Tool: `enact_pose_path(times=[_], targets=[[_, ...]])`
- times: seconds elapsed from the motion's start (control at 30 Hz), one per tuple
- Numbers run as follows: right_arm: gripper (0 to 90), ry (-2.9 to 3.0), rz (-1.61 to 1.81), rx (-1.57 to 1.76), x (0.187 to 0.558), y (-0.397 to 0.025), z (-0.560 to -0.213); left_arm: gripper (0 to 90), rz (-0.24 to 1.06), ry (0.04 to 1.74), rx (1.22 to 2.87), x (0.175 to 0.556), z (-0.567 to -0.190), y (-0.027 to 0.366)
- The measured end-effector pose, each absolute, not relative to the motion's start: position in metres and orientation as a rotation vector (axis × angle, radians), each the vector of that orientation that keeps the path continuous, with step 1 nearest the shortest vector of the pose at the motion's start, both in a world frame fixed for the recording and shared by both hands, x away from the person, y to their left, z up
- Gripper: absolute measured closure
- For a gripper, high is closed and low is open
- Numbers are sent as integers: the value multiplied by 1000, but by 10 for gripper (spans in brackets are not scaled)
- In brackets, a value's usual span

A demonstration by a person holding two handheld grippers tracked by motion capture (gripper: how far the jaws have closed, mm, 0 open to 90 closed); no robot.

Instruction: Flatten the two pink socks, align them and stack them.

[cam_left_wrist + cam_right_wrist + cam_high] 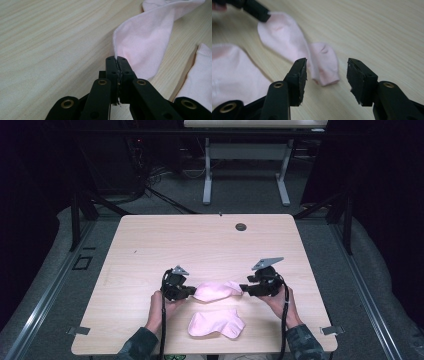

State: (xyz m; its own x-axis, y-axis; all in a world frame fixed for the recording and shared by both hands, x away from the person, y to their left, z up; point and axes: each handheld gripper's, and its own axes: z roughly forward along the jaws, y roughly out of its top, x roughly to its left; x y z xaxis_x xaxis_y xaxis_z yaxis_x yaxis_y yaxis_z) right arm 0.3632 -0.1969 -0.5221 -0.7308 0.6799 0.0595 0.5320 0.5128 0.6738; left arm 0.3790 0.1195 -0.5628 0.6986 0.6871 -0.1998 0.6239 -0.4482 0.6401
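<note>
The table (150,240) takes up the middle of the high view, pale wood with a small dark disc (241,226) near its far edge. Beyond it, at the top of the frame, stands a second table (250,150) on white legs.

Two pink socks lie in the lower centre of the high view. The far sock (217,290) stretches between the two grippers; the near sock (216,324) lies flat just below it, by the table's near edge, apart from both grippers.

The left gripper (192,291) sits just left of centre, held in the left hand (162,304). In the left gripper view its jaws are pressed together on a pinched edge of the far sock (145,42), which rises toward the upper right of that frame (the near sock (200,75) shows at the right edge).

The right gripper (242,290) sits just right of centre. In its own view the jaws stand wide apart with nothing between them, and the far sock's (294,47) free end lies just beyond them; whether a jaw touches it is hard to say.
</note>
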Motion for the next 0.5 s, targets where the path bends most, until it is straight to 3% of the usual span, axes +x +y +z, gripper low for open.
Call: enact_pose_path(times=[0.13,0.2,0.33,0.5], targets=[[505,2594,962,976,359,-187,-540,889,127,998,2191,378,-562,120],[568,2609,955,960,359,-184,-548,889,128,993,2187,378,-562,120],[843,2577,930,985,360,-182,-558,892,142,980,2178,376,-559,120],[859,2530,974,1029,349,-188,-535,893,146,938,2143,369,-549,116]])
